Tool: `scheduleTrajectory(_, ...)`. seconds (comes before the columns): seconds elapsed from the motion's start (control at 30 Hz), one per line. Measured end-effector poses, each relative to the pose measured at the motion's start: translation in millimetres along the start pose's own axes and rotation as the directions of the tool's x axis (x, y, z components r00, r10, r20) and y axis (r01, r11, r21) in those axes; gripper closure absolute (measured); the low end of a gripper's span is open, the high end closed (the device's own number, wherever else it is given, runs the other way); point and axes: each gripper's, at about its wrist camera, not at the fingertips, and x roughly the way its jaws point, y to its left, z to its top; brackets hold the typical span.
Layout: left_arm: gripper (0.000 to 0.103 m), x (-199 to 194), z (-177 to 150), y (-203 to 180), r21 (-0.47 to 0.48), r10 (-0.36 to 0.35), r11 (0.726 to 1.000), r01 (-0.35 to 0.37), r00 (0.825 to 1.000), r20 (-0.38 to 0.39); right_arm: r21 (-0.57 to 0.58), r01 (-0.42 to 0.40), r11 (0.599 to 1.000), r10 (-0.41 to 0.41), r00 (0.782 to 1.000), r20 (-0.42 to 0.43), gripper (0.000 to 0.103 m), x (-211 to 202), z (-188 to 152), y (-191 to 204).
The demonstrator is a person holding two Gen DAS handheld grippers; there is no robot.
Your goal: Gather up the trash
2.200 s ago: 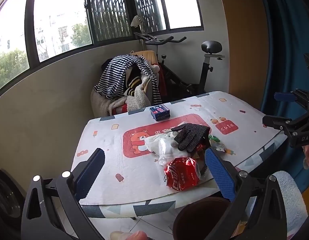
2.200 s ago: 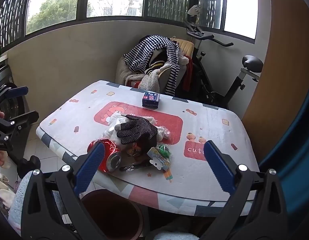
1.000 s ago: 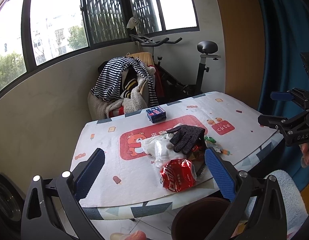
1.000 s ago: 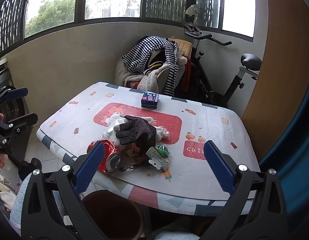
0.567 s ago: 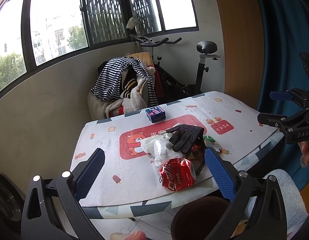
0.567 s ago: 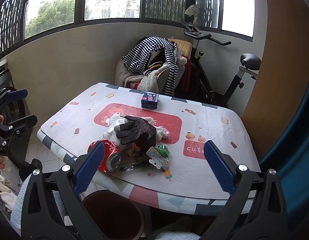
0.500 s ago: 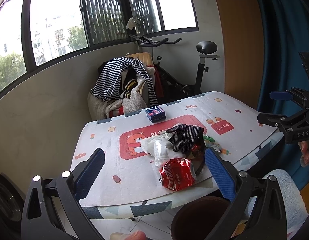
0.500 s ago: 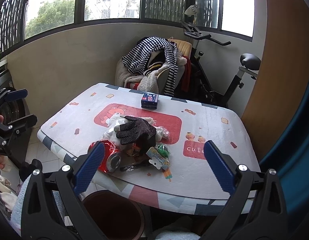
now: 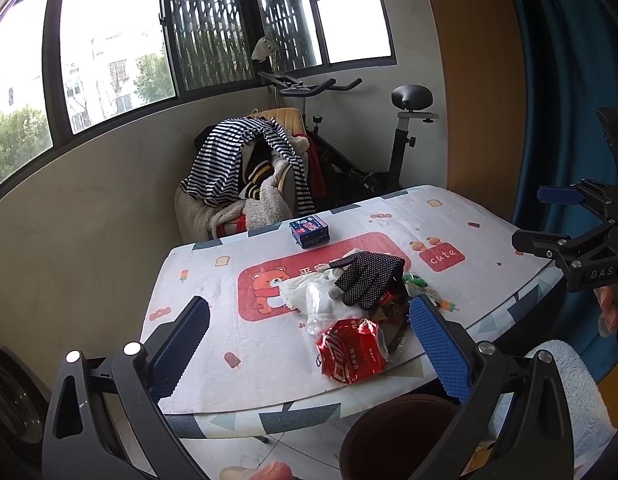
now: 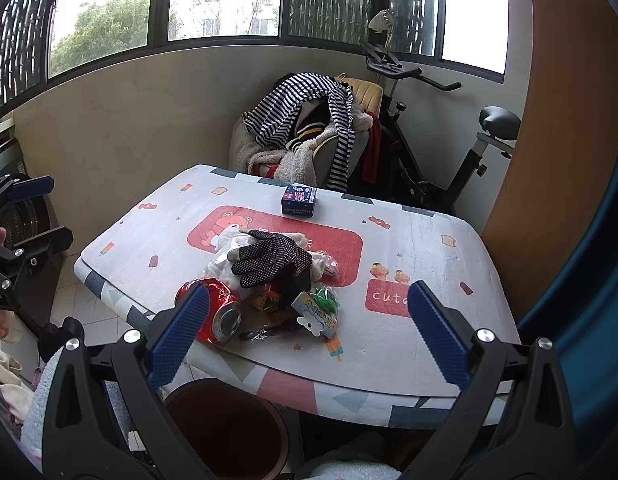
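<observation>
Hardly anything is changing: I'm holding both grippers back from the table (image 10: 429, 240), the left gripper (image 9: 309, 344) and right gripper (image 10: 305, 332) gaping and empty, so collecting isn't starting. The trash heap, crushed red can (image 9: 351, 350), wrappers (image 10: 317, 312) and black glove (image 10: 271, 258), is sitting near the front edge, above a brown bin (image 10: 229, 432) that is looking empty.

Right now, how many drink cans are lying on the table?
1. A crushed red can lies on its side at the near edge of the table, beside the black glove and above the brown bin. The pile may hide more.
</observation>
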Motion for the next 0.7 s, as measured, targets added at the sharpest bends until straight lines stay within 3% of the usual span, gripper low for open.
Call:
scheduleTrajectory(0.27, 0.005, 4.6, -4.3, 4.9, -0.02, 0.004, 1.0, -0.004, 1.0, 0.01, 0.07, 0.019, 0.997, -0.016, 0.999, -0.045, 0.006, 13.9, -14.7, -10.7)
scheduleTrajectory(0.4, 0.005, 14.2, -18.6, 7.8, 0.023, 0.004, 1.0, -0.004, 1.0, 0.018, 0.078, 0.033, 0.996, -0.025, 0.995, -0.099, 0.006, 32.6, -34.6, -13.3)
scheduleTrajectory(0.53, 0.005, 27.0, -43.4, 4.0, 0.042, -0.015, 0.999, 0.016, 1.0, -0.022, 0.054, 0.03, 0.998, -0.021, 0.988, -0.152, 0.006, 53.1, -56.2, -9.5)
scheduleTrajectory(0.7, 0.005, 47.7, -69.6, 4.5, -0.012, -0.05, 0.999, 0.049, 0.994, -0.096, 0.036, 0.01, 0.999, -0.004, 0.988, -0.157, 0.006, 72.3, -64.8, -5.8)
